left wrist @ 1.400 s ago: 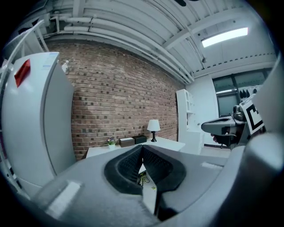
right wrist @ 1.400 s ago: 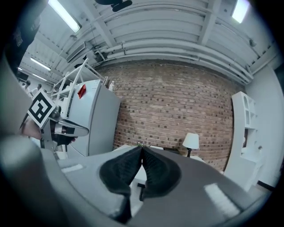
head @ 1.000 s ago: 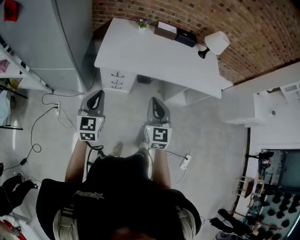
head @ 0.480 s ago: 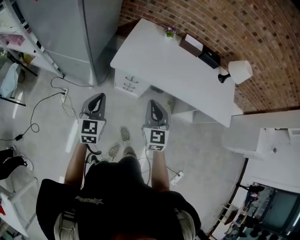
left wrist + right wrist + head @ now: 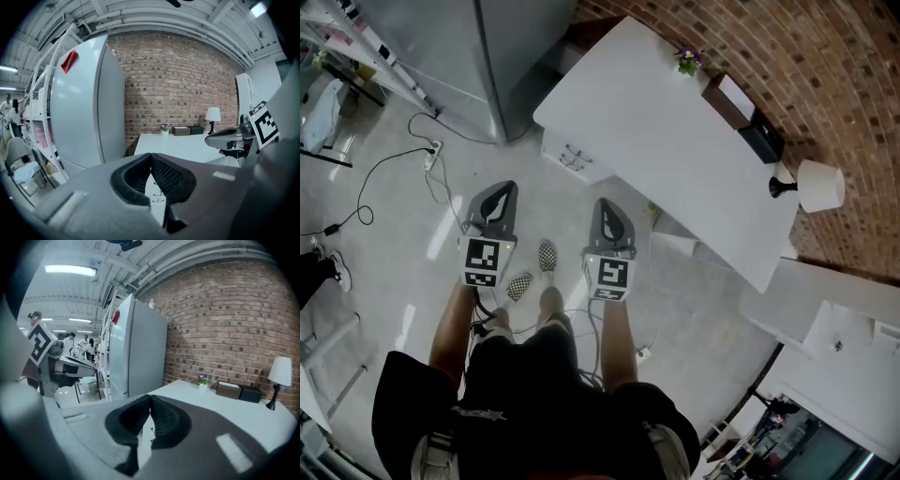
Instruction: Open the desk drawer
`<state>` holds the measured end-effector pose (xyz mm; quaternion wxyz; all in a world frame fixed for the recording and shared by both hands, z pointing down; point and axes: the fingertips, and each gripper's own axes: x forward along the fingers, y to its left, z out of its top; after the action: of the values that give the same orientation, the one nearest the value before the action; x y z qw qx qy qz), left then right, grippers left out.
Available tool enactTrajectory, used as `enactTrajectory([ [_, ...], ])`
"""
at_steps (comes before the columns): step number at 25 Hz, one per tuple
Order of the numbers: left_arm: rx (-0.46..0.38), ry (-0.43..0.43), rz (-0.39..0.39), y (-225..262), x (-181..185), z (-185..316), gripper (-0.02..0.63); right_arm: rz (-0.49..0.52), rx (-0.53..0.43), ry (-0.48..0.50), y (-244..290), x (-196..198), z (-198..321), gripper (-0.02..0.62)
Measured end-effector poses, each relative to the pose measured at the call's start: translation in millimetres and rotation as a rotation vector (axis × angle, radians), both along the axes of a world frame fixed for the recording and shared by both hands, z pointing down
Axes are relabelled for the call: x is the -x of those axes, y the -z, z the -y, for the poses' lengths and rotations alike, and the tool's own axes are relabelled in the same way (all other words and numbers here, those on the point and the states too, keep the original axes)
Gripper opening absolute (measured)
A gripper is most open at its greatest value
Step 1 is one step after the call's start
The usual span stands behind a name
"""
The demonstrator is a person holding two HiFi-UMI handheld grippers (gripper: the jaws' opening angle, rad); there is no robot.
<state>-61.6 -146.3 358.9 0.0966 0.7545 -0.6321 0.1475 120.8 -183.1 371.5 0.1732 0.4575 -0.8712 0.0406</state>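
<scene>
The left tool (image 5: 500, 195) and right tool (image 5: 607, 208) have come nearer the desk, both closed on nothing. The drawers (image 5: 572, 157) lie ahead, between them, under the tabletop (image 5: 675, 141). They are still shut and out of reach, so this is only the approach.

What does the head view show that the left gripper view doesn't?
Only the head view: the person's checkered shoes and the cables on the floor. Only the left gripper view: the ceiling beams and a red tag on the fridge. Both: the white desk, its drawers, the lamp and the brick wall.
</scene>
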Motion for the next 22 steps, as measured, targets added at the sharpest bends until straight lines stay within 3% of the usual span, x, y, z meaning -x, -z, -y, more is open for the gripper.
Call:
enactTrajectory([
  [10, 0.055, 0.063, -0.017, -89, 6, 36, 0.011, -0.013, 0.096, 0.041, -103, 10, 51, 0.003],
  [22, 0.106, 0.114, -0.031, -197, 14, 55, 0.011, -0.102, 0.101, 0.129, -215, 23, 92, 0.003],
])
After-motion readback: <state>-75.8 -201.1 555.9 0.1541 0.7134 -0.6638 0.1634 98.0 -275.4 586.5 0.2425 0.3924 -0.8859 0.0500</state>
